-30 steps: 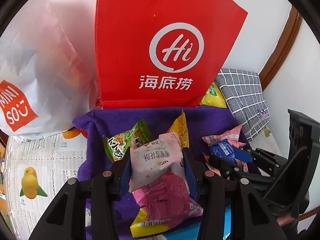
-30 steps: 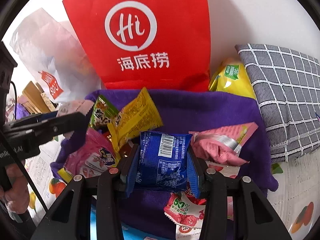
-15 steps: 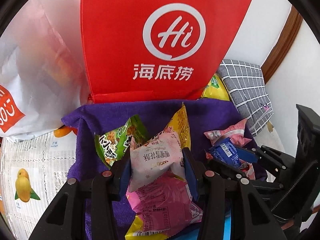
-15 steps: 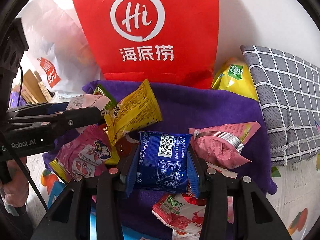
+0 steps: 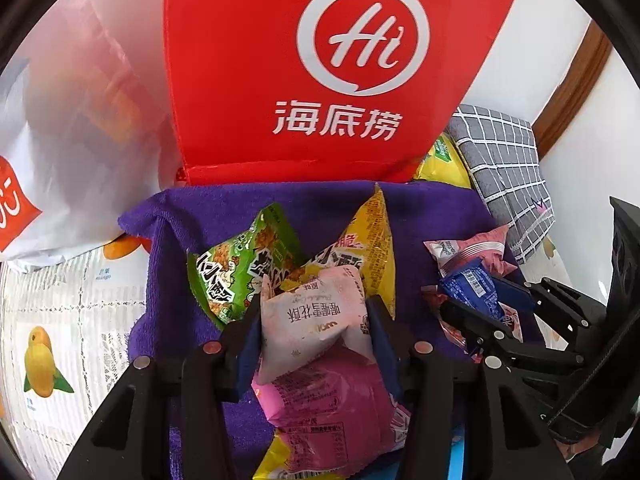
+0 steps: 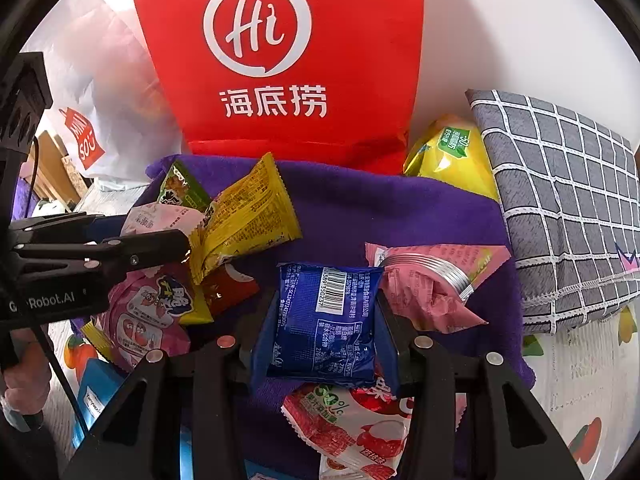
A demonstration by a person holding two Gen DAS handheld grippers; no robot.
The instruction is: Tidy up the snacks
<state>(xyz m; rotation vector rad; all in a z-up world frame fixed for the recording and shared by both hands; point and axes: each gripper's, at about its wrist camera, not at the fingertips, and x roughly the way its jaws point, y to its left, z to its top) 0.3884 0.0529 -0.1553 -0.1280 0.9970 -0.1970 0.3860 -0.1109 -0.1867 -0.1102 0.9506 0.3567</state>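
Your left gripper (image 5: 314, 322) fingers are opening around the pale pink crinkly snack packet (image 5: 312, 316); let it settle mid-frame on the purple towel (image 5: 224, 208), keeping the right gripper (image 6: 320, 330) clamped on the blue foil packet (image 6: 326, 320).

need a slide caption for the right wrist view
Right gripper clamps a blue snack packet above a purple towel strewn with snacks, red paper bag standing behind.
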